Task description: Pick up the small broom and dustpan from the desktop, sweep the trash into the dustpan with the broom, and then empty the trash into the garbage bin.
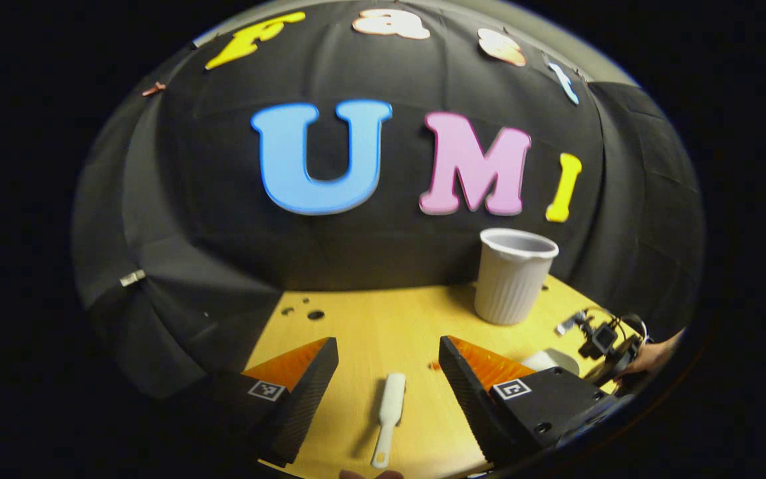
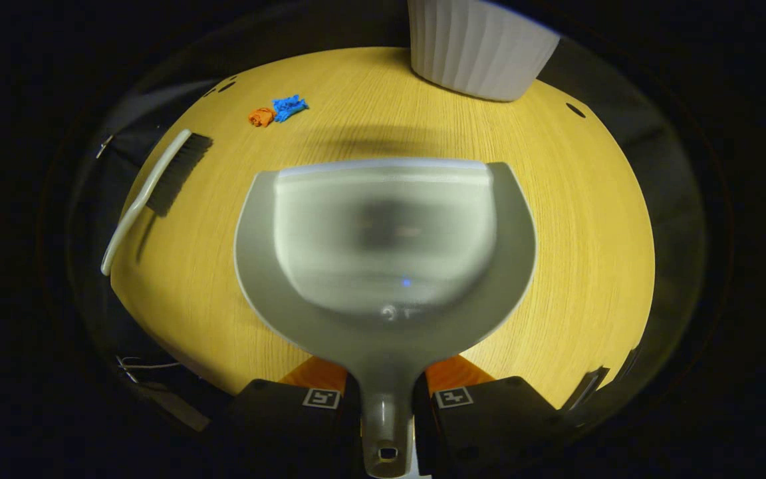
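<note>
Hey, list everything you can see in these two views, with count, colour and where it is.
Broom: one, white handle, dark bristles, lying on the table at the left of the right gripper view; between the open left fingers in the left gripper view.
Dustpan: one, grey, handle between the right fingers.
Trash: two scraps, one orange, one blue, side by side on the table beyond the broom.
Bin: one, white, ribbed, upright at the table's far edge.
Table: one, light wood.
Left hand-held gripper: open, around the broom.
Right hand-held gripper: shut on the dustpan handle.
</note>
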